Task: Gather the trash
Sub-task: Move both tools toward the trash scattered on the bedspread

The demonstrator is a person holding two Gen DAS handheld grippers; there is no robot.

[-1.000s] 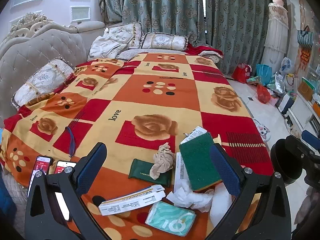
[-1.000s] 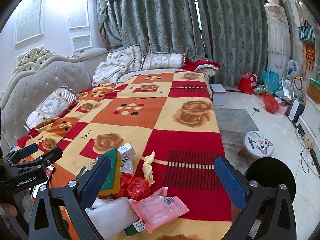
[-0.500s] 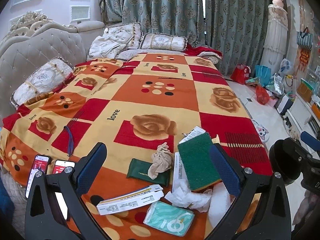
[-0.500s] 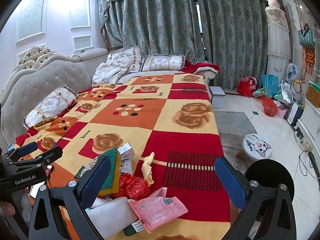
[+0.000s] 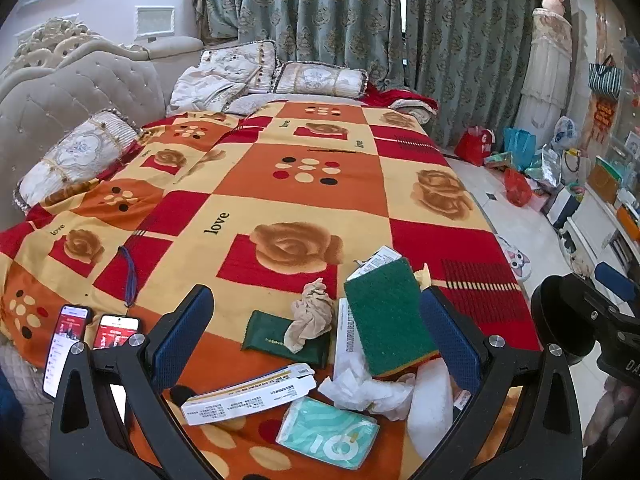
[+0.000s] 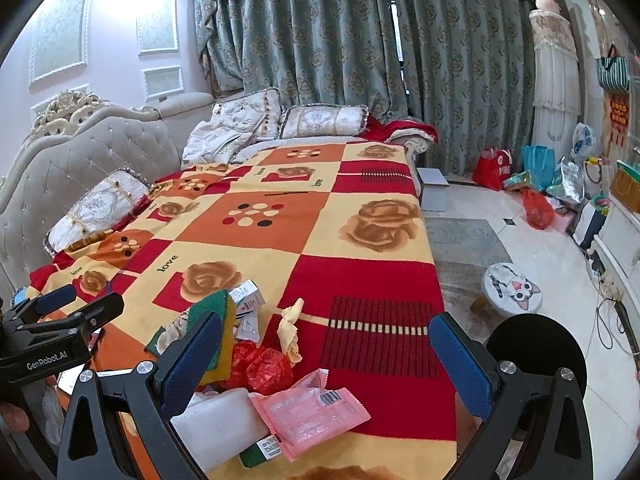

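Trash lies in a heap at the near end of the bed. In the left wrist view I see a green scouring pad (image 5: pixel 388 316), a crumpled beige tissue (image 5: pixel 312 314), a dark green packet (image 5: pixel 276 336), a long white carton (image 5: pixel 248 394), white tissue (image 5: pixel 366 390) and a teal wipes pack (image 5: pixel 328 436). My left gripper (image 5: pixel 316 340) hangs open above them, holding nothing. The right wrist view shows a pink packet (image 6: pixel 310 414), red crumpled plastic (image 6: pixel 260 366), a yellow scrap (image 6: pixel 292 330) and a white foam piece (image 6: pixel 218 426). My right gripper (image 6: pixel 324 360) is open over these.
Two lit phones (image 5: pixel 68 342) lie at the bed's left edge. The patterned blanket (image 5: pixel 304 200) runs back to pillows (image 5: pixel 320 78) and curtains. On the tiled floor at the right stand a cat stool (image 6: pixel 512 290), bags (image 6: pixel 490 168) and a white cabinet (image 6: pixel 622 240).
Both views have shifted only slightly; the trash sits a little lower and closer in the frames. Nothing was picked up and both grippers stayed open.
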